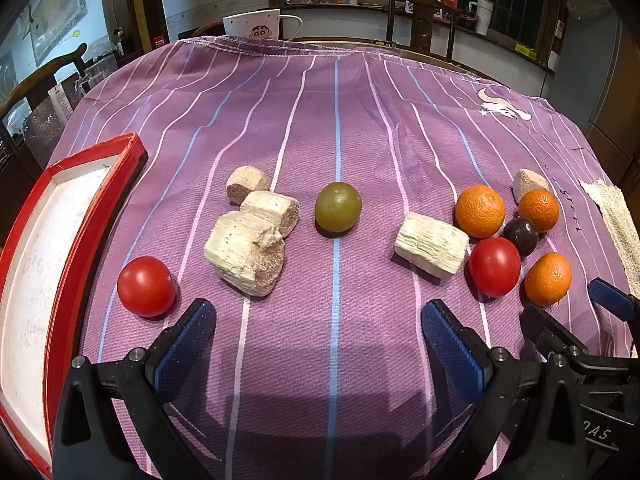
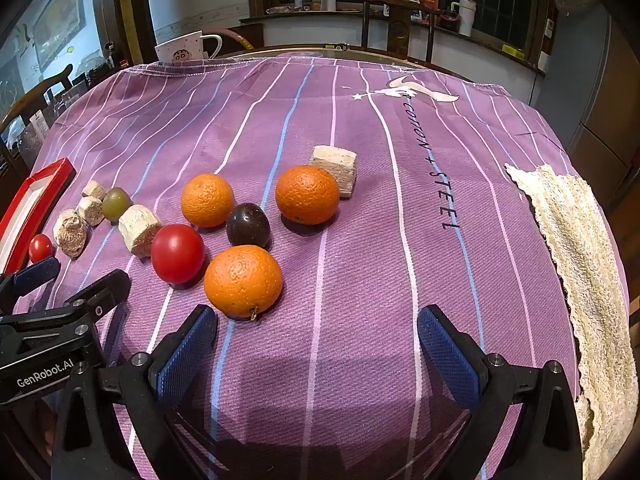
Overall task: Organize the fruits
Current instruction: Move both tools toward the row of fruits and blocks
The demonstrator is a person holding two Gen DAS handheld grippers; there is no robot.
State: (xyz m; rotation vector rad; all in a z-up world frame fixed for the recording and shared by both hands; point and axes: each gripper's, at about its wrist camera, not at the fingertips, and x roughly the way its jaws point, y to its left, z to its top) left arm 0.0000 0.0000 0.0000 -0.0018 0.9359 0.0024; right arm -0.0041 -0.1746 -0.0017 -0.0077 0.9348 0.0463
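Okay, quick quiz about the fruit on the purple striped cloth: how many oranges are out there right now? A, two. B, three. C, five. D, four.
B: the right wrist view shows three oranges, one nearest the camera, one at the left behind the tomato and one further back next to a pale chunk, around a dark round fruit.

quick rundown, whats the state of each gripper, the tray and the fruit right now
left gripper: open, empty, over bare cloth
right gripper: open, empty, over bare cloth
tray: nothing visible in it, partly out of frame
oranges: three, loose on the cloth
tomatoes: two, loose, one lies beside the tray
green fruit: loose, alone mid-cloth
dark fruit: loose among the oranges
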